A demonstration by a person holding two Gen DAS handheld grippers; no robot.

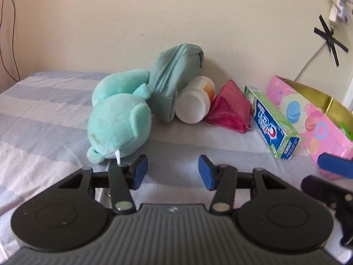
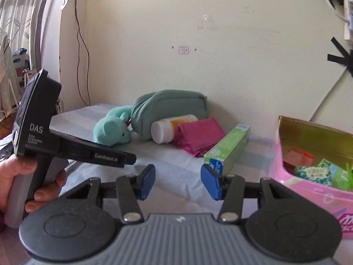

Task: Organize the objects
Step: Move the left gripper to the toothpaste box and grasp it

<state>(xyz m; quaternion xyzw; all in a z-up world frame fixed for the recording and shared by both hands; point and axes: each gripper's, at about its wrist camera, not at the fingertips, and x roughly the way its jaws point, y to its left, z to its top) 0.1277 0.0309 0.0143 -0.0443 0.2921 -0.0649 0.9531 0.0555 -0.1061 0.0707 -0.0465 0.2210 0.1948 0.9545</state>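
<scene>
Teal plush bear (image 1: 119, 119) nearest left gripper (image 1: 173, 171), right gripper (image 2: 178, 180), both spread apart, pink box (image 2: 308, 176) at right edge.

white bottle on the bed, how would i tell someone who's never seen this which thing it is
Look along the cream wall at the back of the striped bed, where a row of things lies. The white bottle lies on its side between the grey-green zip pouch and the pink folded pouch. It is the only hard, round thing there, with a ribbed white cap and an orange label.
</scene>
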